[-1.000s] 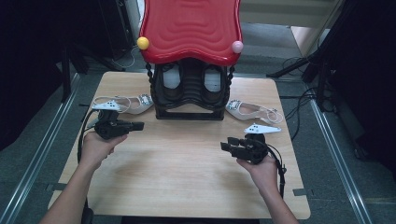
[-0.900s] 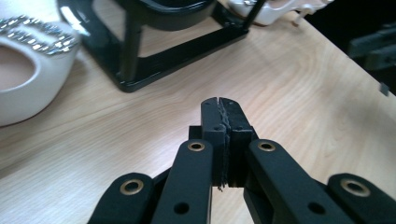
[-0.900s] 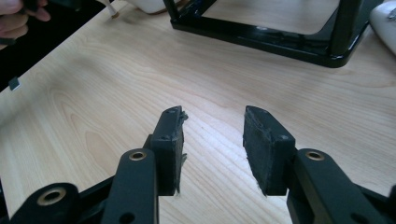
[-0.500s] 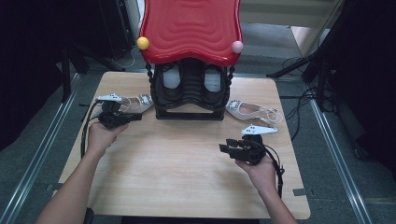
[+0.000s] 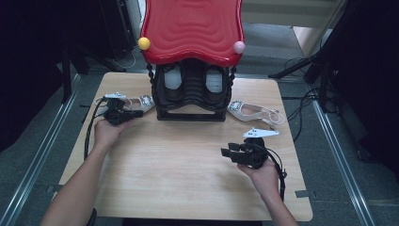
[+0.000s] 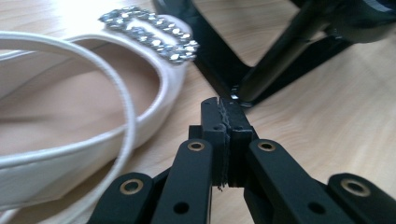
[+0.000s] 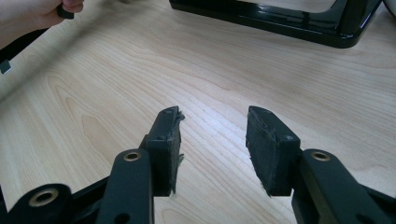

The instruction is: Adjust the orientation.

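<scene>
Your left gripper sits at the far left of the table, its jaws pressed flat together with nothing between them, the tips just beside the left shoe. That shoe lies on the wood to the left of the black rack, close to its base, and your hand covers much of it from the high view. In the left gripper view the shoe is a pale cream flat with a smooth tan insole, a thin cream strap looping across the opening, and a sparkling rhinestone buckle on the toe. The closed tips rest near the shoe's rim, whether touching it I cannot tell, with the rack's black foot right beyond.

Your right gripper hangs over bare wood at the near right, well apart from the second shoe, which lies to the right of the rack. Its jaws have just been opening and stand apart with nothing between them, the pads looking worn and frayed at the edges.

The rack carries a red wavy top with a yellow ball and a pink ball at its corners
</scene>
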A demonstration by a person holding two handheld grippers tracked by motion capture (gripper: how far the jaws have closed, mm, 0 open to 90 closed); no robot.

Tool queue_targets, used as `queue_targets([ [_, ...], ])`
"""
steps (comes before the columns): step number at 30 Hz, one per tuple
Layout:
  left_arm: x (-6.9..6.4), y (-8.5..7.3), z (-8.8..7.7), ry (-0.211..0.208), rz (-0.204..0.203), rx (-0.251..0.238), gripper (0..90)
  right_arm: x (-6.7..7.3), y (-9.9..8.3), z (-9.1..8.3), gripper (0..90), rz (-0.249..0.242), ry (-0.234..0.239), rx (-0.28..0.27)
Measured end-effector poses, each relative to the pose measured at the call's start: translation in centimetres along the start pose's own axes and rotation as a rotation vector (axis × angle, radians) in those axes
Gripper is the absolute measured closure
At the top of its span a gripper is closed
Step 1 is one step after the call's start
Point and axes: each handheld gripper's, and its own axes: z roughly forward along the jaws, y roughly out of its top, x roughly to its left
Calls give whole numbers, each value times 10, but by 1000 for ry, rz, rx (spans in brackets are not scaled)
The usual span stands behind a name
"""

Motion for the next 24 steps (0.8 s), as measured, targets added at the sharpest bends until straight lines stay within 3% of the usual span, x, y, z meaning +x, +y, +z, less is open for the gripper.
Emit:
queue_targets([
  [4,4,0,6,16,-22,3,900,1,-1,-2,562,1,-3,-6],
  [9,5,1,13,56,-20,-11,900,0,-3,-4,562,9,-11,-10],
  [14,1,6,18,93,16,1,900,1,-5,-6,560,6,-25,-14],
  [20,-1,13,27,131,1,-21,900,1,-7,-8,560,6,-37,-13],
  [24,0,13,28,121,-20,-36,900,0,-8,-8,560,10,-42,-10],
])
